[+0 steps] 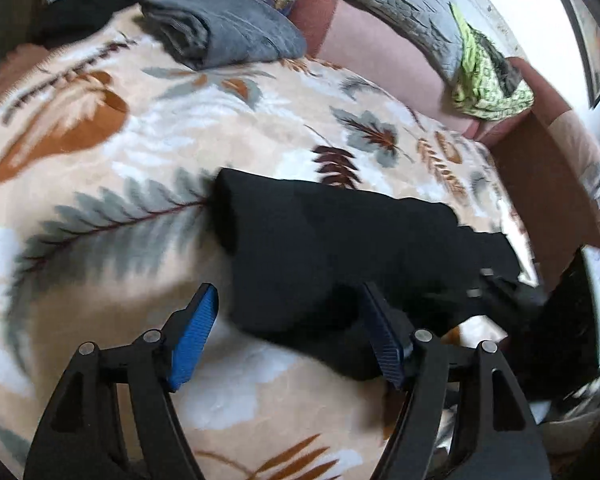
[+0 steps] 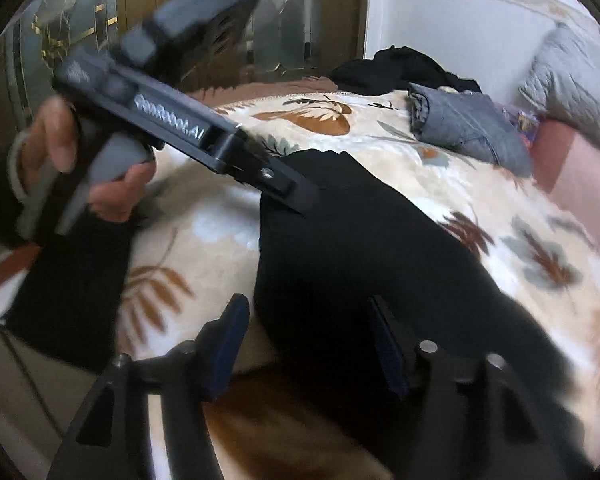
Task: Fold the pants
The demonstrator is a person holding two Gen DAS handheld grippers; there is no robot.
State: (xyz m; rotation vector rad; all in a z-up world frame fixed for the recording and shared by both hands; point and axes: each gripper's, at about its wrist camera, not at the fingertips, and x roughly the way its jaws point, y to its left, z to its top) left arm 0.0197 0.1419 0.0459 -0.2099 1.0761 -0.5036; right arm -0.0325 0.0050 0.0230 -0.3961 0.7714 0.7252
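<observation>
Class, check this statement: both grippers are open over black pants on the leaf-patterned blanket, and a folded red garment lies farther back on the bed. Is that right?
Not quite: the folded garment is grey, not red, as the left wrist view shows. The rest stands: the left gripper and right gripper are open over the black pants on the leaf-patterned blanket.

Left wrist view: low and close over the leaf-print blanket (image 1: 140, 128), facing along its fingers toward the black pants (image 1: 340, 248). Right wrist view: close above the same pants (image 2: 360, 248), facing across the bed, catching the left gripper (image 2: 296, 196) side-on. Both share the folded grey garment (image 1: 228, 28) (image 2: 468, 124).
</observation>
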